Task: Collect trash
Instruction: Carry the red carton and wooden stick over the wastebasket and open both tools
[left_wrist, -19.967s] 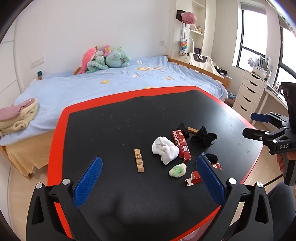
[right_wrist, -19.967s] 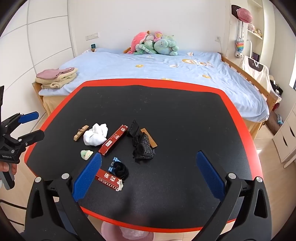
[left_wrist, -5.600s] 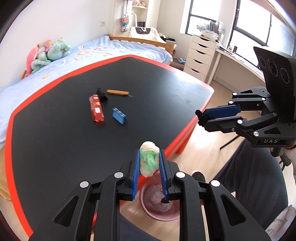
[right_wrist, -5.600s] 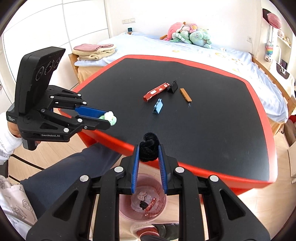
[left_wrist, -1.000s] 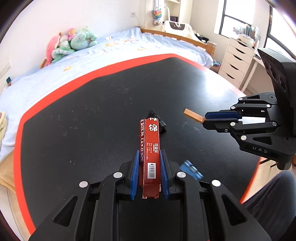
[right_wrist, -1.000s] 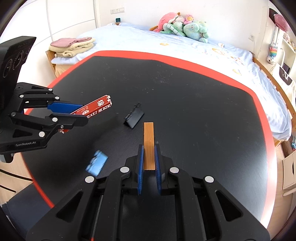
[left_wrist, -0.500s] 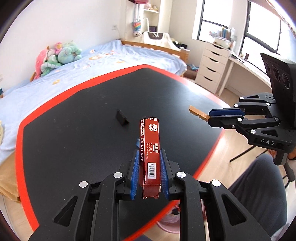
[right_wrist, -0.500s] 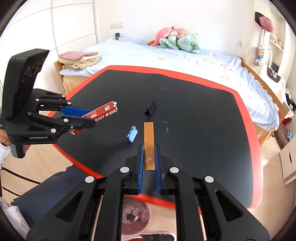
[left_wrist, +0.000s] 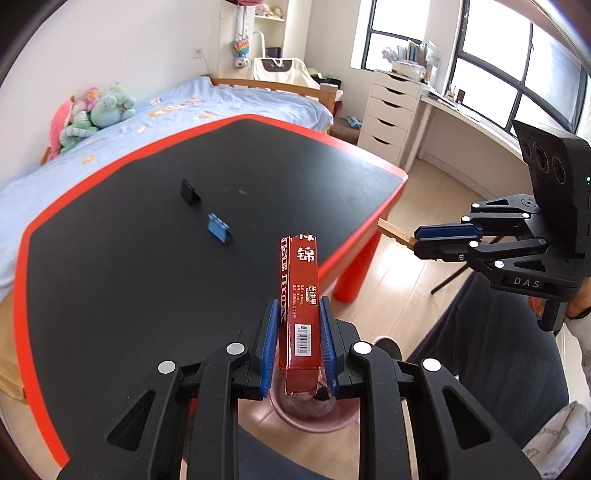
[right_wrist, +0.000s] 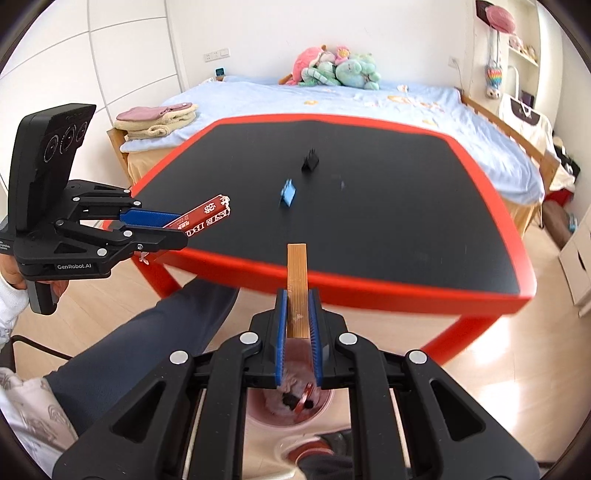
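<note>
While the left gripper (left_wrist: 297, 345) clamps a red box (left_wrist: 300, 295) pointing up-frame, the right gripper (right_wrist: 297, 341) pinches a wooden strip (right_wrist: 297, 284), long axis likewise up-frame.

The red box (left_wrist: 298, 295) carried a large white character "锦" near its top and "IBOX" running down its side — the small print and the barcode label below were too fine to read. The right gripper (left_wrist: 415, 242) bore "DAS" on its black body; the left gripper (right_wrist: 177, 227) bore "GenRobot.AI" in white.
</note>
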